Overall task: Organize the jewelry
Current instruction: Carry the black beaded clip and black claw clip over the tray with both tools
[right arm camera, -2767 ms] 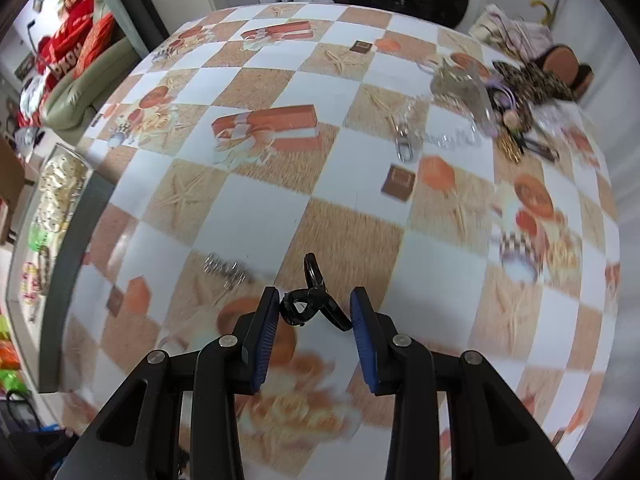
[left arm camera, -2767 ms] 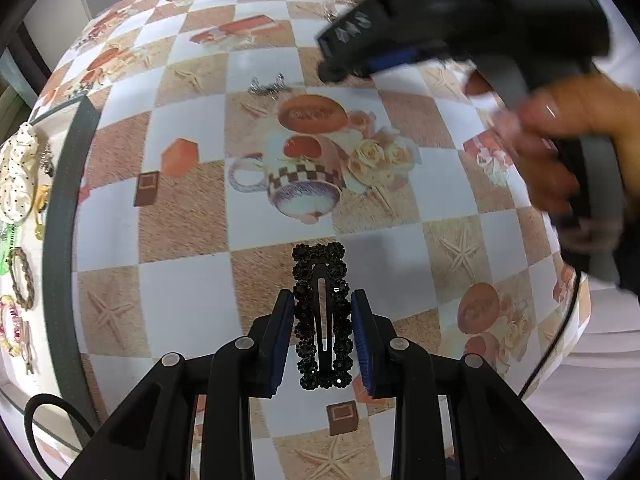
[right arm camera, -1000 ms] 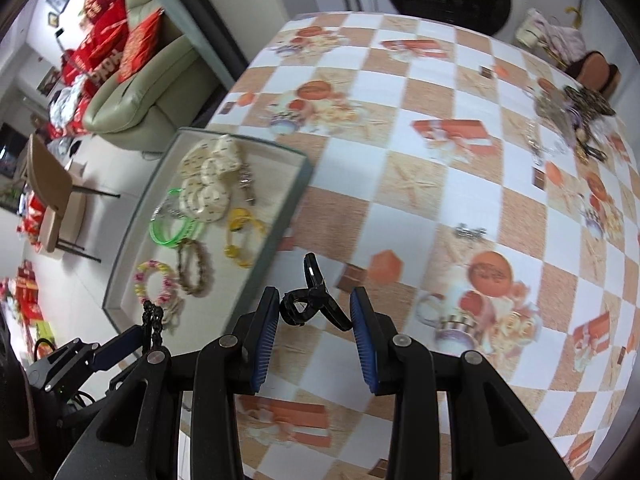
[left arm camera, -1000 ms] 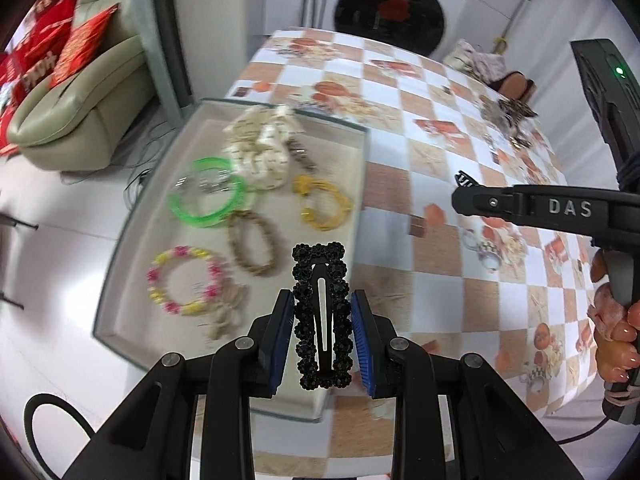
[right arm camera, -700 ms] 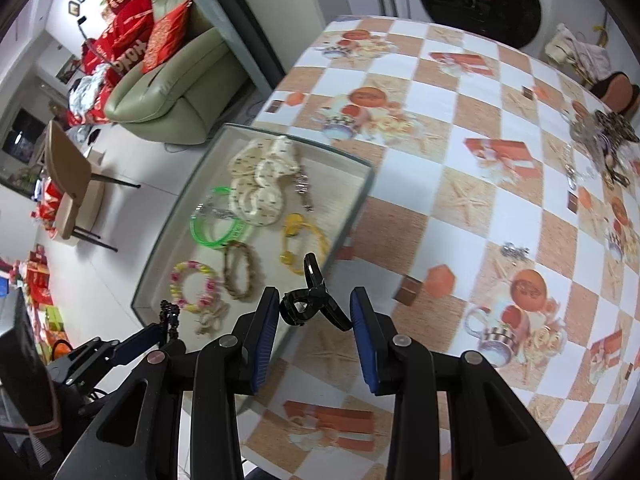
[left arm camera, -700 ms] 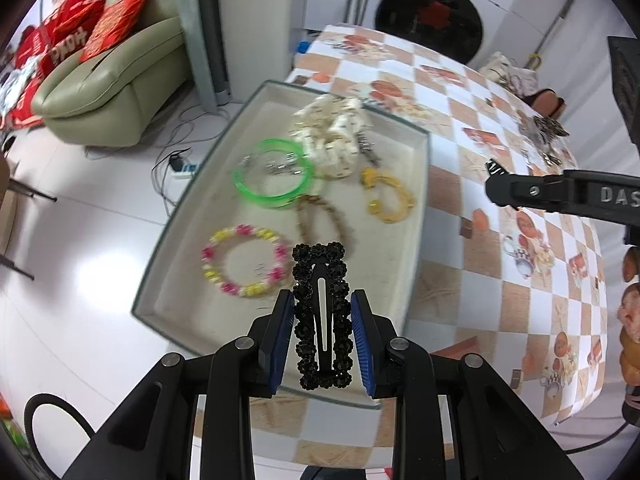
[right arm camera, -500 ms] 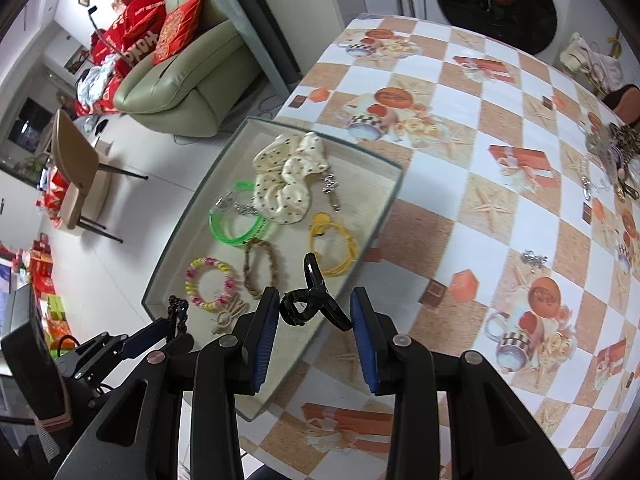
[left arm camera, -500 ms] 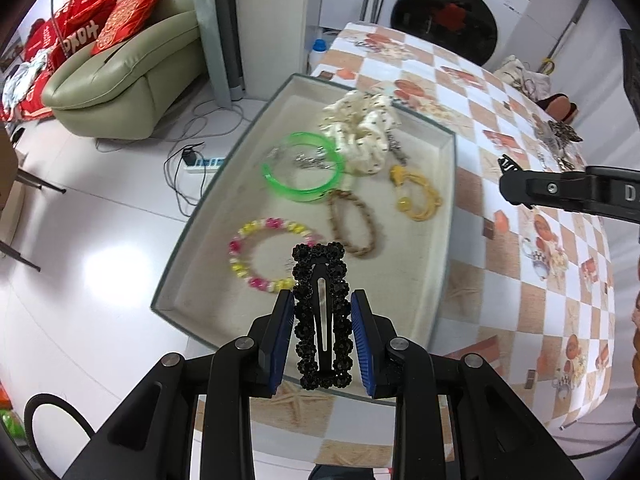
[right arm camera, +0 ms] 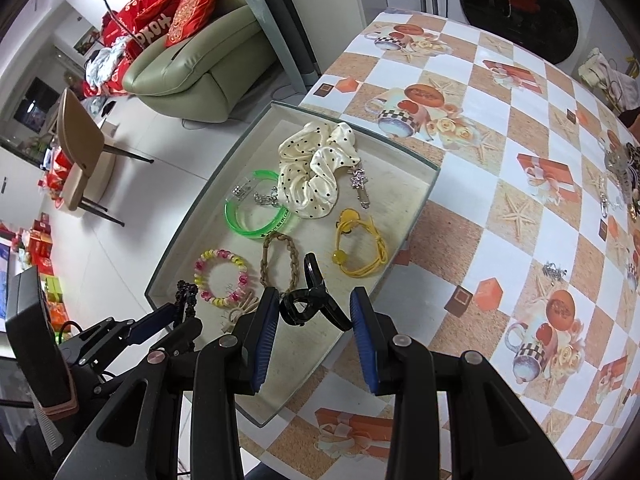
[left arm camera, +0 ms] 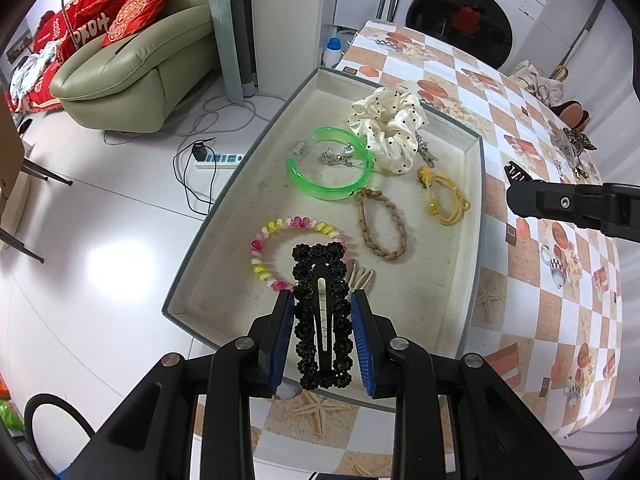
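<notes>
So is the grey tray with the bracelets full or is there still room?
Still room: the grey tray shows bare floor near the left gripper.

I've swung both grippers off the checkered table (left arm camera: pixel 520 128) and over the tray (left arm camera: pixel 478 208) at its edge. My left gripper (left arm camera: pixel 323 320) now carries the beaded clip (left arm camera: pixel 322 316) above the tray's near end, and my right gripper (right arm camera: pixel 314 322) brings the claw clip (right arm camera: pixel 310 304) in over the tray's table-side rim.
</notes>
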The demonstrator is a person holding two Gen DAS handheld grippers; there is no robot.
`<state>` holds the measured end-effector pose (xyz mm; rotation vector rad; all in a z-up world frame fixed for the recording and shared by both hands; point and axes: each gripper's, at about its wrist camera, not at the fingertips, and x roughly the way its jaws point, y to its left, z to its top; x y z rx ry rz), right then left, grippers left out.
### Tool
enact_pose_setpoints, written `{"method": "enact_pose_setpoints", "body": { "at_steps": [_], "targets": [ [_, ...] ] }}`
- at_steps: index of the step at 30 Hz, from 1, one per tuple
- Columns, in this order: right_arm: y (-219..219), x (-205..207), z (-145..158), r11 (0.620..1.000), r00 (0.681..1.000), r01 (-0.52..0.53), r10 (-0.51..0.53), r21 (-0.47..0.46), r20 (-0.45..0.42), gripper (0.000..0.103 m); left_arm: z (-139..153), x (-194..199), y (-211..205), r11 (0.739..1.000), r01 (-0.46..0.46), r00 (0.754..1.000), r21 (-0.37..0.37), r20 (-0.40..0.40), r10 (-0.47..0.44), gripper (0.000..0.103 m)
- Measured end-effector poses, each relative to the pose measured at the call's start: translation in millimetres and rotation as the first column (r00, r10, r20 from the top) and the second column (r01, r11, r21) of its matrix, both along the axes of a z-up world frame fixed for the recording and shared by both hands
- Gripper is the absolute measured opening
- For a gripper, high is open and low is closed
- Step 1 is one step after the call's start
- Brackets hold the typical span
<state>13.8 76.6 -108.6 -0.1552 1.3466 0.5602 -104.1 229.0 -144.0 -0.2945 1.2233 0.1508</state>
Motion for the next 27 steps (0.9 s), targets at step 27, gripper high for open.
{"method": "enact_pose_setpoints", "body": {
  "at_steps": [27],
  "targets": [
    [22,13,-47,0.999,0.999,-0.036,0.035,-0.029,-0.031,0.040,-32,26,10,1.000,-0.013,1.000,0.020,-0.029,0.013,0.034]
  ]
}}
